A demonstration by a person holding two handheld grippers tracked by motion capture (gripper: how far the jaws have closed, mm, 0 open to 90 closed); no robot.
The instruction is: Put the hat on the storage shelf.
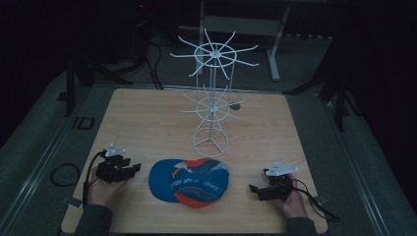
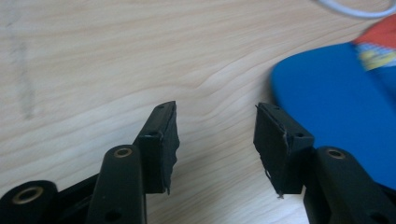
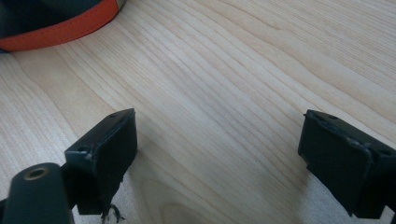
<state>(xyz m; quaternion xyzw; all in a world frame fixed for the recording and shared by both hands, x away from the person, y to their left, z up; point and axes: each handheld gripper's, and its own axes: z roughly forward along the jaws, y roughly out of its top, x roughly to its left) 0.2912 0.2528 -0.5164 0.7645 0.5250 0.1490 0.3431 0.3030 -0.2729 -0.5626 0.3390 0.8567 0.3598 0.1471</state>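
A blue and orange cap (image 1: 190,182) lies at the table's (image 1: 147,113) six o'clock edge, between the left gripper (image 1: 129,168) and right gripper (image 1: 254,189), both spread, empty. It is judged light, soft; the stiffer brim is best pinched.

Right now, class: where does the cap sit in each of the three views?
High view: cap low centre, between the two grippers, in front of the white rack.
Left gripper view: its blue brim at the right edge.
Right gripper view: its orange edge in the top-left corner.
Shared landmark: the wooden table.
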